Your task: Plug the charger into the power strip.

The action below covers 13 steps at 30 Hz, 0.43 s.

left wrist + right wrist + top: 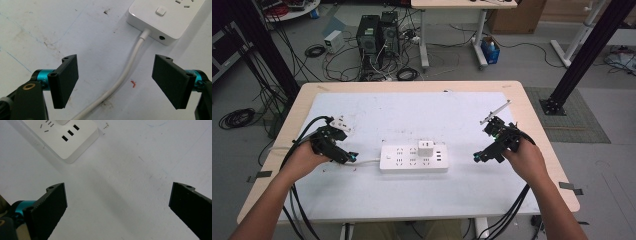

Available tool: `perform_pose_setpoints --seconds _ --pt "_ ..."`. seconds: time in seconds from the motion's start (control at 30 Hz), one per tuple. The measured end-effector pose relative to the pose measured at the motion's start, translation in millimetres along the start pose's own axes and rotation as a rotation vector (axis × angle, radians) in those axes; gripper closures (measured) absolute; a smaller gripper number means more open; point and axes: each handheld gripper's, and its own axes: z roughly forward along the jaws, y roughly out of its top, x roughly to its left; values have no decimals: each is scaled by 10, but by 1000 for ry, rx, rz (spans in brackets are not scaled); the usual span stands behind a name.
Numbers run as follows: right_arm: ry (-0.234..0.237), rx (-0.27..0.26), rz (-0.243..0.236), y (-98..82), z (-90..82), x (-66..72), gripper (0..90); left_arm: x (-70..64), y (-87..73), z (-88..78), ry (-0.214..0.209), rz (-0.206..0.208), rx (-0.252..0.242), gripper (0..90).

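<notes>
Left gripper view: fingers (64, 81) spread, straddling cord (125, 72).

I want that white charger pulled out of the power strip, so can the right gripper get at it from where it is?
Probably yes. The right gripper is open, and only bare mat lies between it and the strip. The charger stands proud on top, unobstructed.

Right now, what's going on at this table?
A person holds a gripper in each hand over a white table. Both grippers are open and hold nothing. A power strip lies between them with a white plug in it. The left gripper straddles the strip's cord without touching it; the right gripper hovers near the strip's other end.
</notes>
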Motion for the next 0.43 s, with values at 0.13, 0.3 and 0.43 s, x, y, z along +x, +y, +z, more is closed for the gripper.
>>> perform_pose_setpoints --seconds 0.13,0.3,0.43 --pt "-4 9 13 -16 46 -14 9 7 -19 6 5 -9 -1 214" --pt "8 7 27 -65 102 -27 9 9 -48 17 12 -17 -4 214" --pt "6 10 40 -96 127 -28 9 9 -56 28 17 -24 -11 214"
